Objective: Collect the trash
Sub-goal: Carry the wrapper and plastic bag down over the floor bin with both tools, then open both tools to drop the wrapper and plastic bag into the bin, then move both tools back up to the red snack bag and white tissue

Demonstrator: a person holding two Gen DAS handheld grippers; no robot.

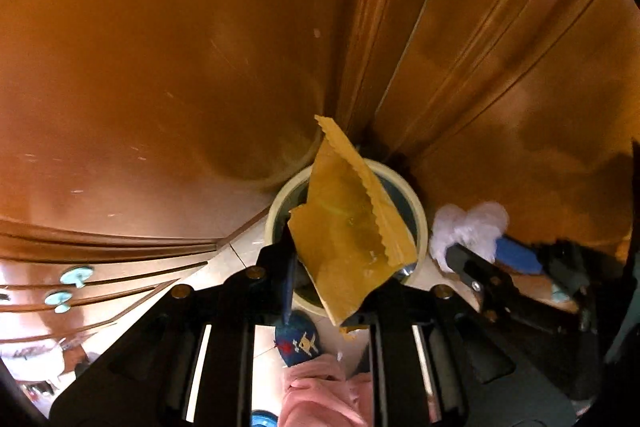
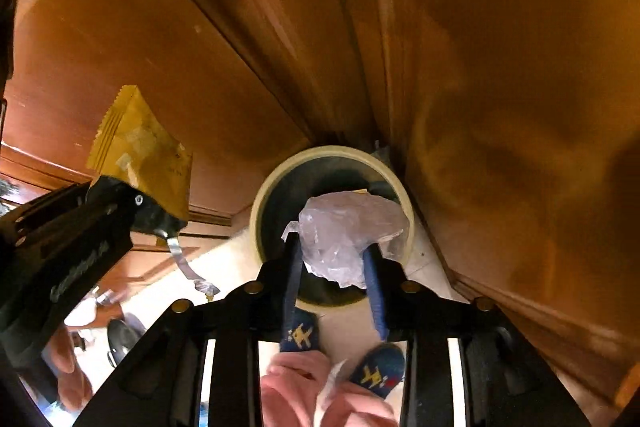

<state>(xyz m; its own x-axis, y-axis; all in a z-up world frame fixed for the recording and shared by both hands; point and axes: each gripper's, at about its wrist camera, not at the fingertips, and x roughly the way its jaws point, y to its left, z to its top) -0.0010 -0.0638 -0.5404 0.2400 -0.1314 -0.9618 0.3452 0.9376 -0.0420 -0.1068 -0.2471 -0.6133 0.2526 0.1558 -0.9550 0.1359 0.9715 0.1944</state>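
A round trash bin with a cream rim (image 1: pixel 418 203) (image 2: pixel 276 179) stands on the pale floor in a corner of wooden doors. My left gripper (image 1: pixel 332 291) is shut on a yellow snack wrapper (image 1: pixel 348 227) with zigzag edges, held above the bin's mouth. The wrapper also shows in the right wrist view (image 2: pixel 140 155), left of the bin. My right gripper (image 2: pixel 334 259) is shut on a crumpled clear plastic wrap (image 2: pixel 344 231), held over the bin opening. That wrap shows in the left wrist view (image 1: pixel 468 227), right of the bin.
Brown wooden doors (image 1: pixel 180 67) and panelled trim (image 2: pixel 520 107) close in the bin on both sides. Drawers with teal knobs (image 1: pixel 76 275) are at the left. My feet in blue socks (image 2: pixel 300 335) stand on the floor just before the bin.
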